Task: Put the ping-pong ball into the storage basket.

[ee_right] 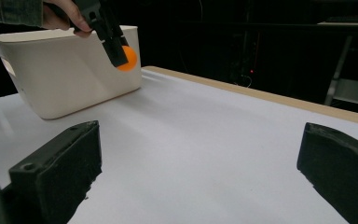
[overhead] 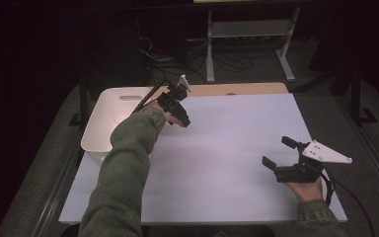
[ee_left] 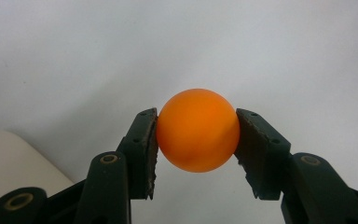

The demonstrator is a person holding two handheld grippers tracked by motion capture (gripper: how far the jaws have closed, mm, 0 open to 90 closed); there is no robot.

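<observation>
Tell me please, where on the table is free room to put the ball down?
The white mat is bare between the white bin and the right gripper. It is crowded only at the far-left corner, where the left gripper holds the orange ball beside the bin.

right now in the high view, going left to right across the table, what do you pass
white plastic bin → left gripper shut on a small orange ball → bare stretch of the pale table top → right gripper, jaws spread and holding nothing
</observation>
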